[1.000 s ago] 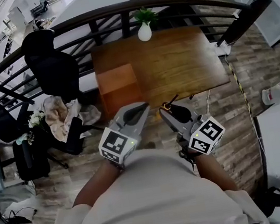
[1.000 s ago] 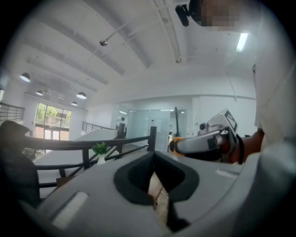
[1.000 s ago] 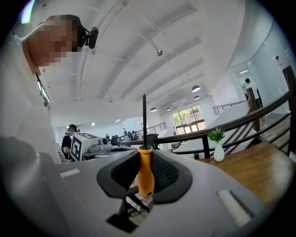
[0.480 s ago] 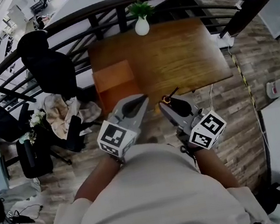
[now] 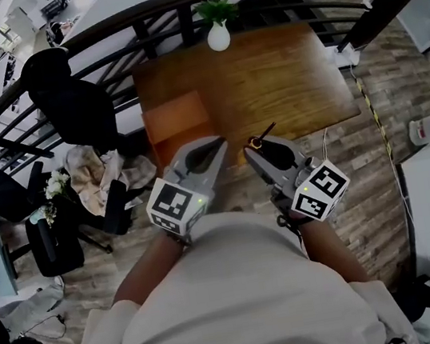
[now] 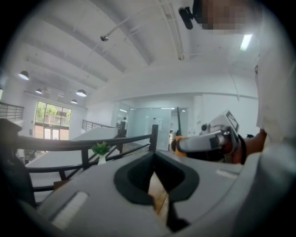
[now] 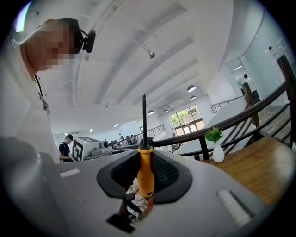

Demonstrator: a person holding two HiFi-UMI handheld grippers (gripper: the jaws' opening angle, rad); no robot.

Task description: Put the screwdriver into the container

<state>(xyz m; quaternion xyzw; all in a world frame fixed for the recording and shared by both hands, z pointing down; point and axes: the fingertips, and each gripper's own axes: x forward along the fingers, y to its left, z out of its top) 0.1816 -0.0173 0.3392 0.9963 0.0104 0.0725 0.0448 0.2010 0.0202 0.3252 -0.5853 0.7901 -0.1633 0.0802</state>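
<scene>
Table (image 5: pixel 286 83) of brown wood stands against a dark curved railing (image 5: pixel 96 34), seen from above. Orange container (image 5: pixel 177 123) sits at the table's near left corner. The person holds both grippers close to the body, near the table's front edge. The left gripper (image 5: pixel 215 144) has its jaws pressed together at the tips, with nothing between them, just beside the container. The right gripper (image 5: pixel 256 147) pinches the screwdriver (image 7: pixel 145 172) by its orange handle, the black shaft pointing out past the jaw tips, to the right of the container and apart from it. A small white vase (image 5: pixel 219 38) with a green plant stands at the table's far edge.
</scene>
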